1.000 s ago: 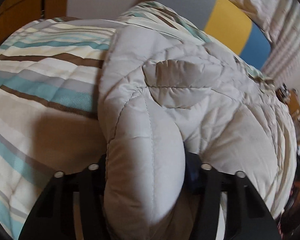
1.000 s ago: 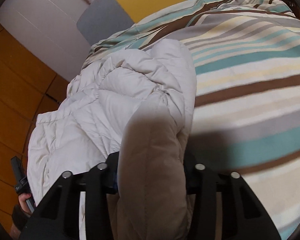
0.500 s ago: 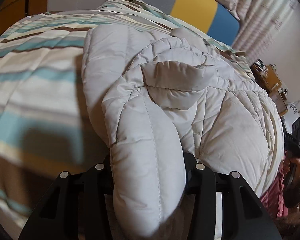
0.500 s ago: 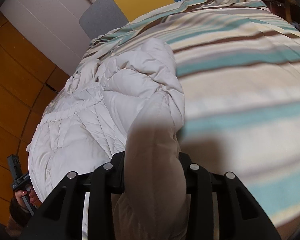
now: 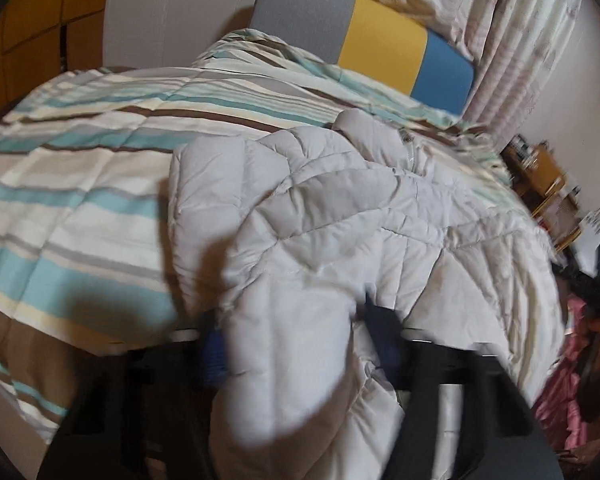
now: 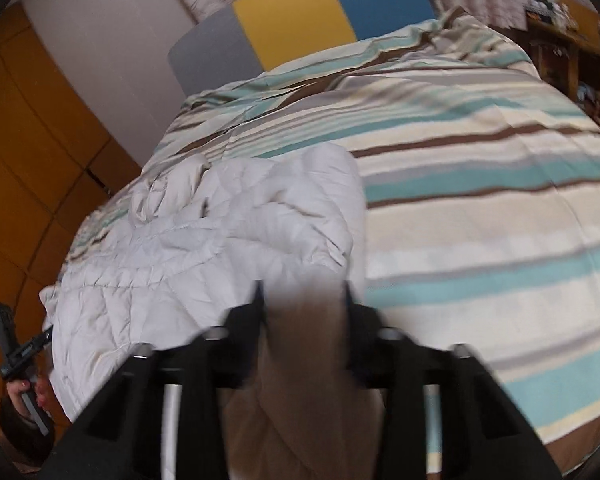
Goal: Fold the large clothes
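Observation:
A pale grey quilted puffer jacket point(image 5: 340, 220) lies bunched on a striped bed point(image 5: 80, 184); it also shows in the right wrist view point(image 6: 228, 240). My left gripper point(image 5: 296, 344) is shut on a thick fold of the jacket's near edge, which bulges up between the jaws. My right gripper point(image 6: 304, 312) is shut on another fold of the same jacket at its opposite near corner. Both views are blurred by motion. The fingertips are hidden in the fabric.
The striped bedspread point(image 6: 480, 184) stretches wide beside the jacket. A grey, yellow and blue headboard point(image 5: 364, 44) stands at the far end, with curtains point(image 5: 520, 40) and a wooden shelf point(image 5: 548, 184) to the right. An orange wardrobe point(image 6: 28, 140) is on the left.
Both grippers have pulled back toward the bed's near edge with the jacket still held. The jacket has slid nearer and more bedspread shows beyond it.

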Available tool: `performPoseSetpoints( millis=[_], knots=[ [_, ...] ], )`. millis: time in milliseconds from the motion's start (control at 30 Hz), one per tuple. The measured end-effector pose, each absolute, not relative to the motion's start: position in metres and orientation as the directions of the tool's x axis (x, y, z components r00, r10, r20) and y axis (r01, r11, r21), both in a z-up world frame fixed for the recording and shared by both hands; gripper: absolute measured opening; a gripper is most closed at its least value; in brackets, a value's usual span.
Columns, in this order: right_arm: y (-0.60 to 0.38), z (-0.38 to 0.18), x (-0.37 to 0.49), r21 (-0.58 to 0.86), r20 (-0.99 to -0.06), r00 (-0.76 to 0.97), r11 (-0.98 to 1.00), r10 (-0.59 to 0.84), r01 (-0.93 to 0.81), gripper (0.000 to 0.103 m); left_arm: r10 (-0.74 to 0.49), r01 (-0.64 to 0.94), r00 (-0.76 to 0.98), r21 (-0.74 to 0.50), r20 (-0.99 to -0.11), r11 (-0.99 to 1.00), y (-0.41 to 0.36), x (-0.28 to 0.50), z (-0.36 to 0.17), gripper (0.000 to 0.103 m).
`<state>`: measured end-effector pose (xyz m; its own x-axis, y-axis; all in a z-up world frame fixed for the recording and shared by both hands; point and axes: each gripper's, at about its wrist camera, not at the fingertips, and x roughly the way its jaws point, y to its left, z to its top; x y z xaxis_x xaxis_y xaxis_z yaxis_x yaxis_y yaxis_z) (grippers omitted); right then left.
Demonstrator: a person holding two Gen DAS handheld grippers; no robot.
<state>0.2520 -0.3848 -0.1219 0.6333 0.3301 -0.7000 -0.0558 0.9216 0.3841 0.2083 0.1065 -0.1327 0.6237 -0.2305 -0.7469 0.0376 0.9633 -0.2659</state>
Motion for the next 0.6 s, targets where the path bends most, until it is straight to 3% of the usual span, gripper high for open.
performPoseSetpoints(
  millis=[33, 67, 133, 367, 500, 600],
  knots=[
    [-0.380, -0.114, 0.251, 0.359, -0.695, 0.644, 0.930, 0.321, -0.076, 0.019, -0.230, 0.048, 0.625, -0.258, -0.746, 0.965, 0.104, 0.209, -0.128, 0.027],
    [-0.378, -0.108, 0.245, 0.338, -0.687, 0.654, 0.936, 0.316, -0.097, 0.017, -0.231, 0.052, 0.640, -0.258, -0.733, 0.965, 0.104, 0.206, -0.120, 0.021],
    [-0.371, -0.084, 0.235, 0.286, -0.656, 0.691, 0.947, 0.303, -0.144, 0.015, -0.210, 0.041, 0.689, -0.252, -0.694, 0.967, 0.105, 0.199, -0.102, 0.018],
    [-0.369, -0.032, 0.236, 0.258, -0.520, 0.804, 0.951, 0.287, -0.173, 0.013, -0.131, -0.003, 0.839, -0.246, -0.527, 0.969, 0.113, 0.208, -0.046, 0.017],
    [-0.368, -0.032, 0.266, 0.285, -0.480, 0.838, 0.950, 0.258, -0.128, 0.013, -0.089, -0.056, 0.881, -0.290, -0.465, 0.955, 0.116, 0.236, -0.038, 0.017],
    [-0.369, -0.049, 0.293, 0.313, -0.472, 0.853, 0.947, 0.223, -0.074, 0.013, -0.003, -0.124, 0.894, -0.254, -0.448, 0.959, 0.114, 0.262, -0.043, 0.017]
  ],
)
